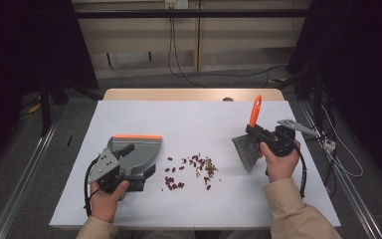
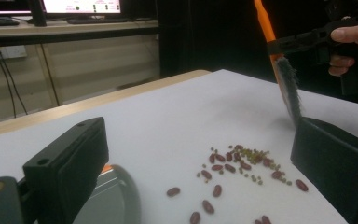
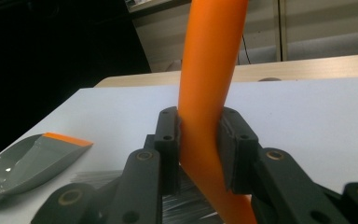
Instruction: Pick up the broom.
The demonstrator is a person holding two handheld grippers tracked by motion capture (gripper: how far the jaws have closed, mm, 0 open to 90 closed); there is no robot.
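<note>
High view shows your right gripper [image 1: 256, 133] clamped on the brush [image 1: 251, 142], orange handle up, bristles above the table [image 1: 204, 119]. The beans [image 1: 191, 172] lie between the brush and the dustpan [image 1: 134, 154], nearer the dustpan. Your left gripper [image 1: 124, 167] sits on the dustpan's back end, but I can't tell whether it pinches it.

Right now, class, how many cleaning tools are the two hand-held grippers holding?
2. A grey plastic dustpan with an orange lip sits left of the scattered beans, in the left gripper; an orange-handled grey-bristled brush is right, in the right gripper.
</note>
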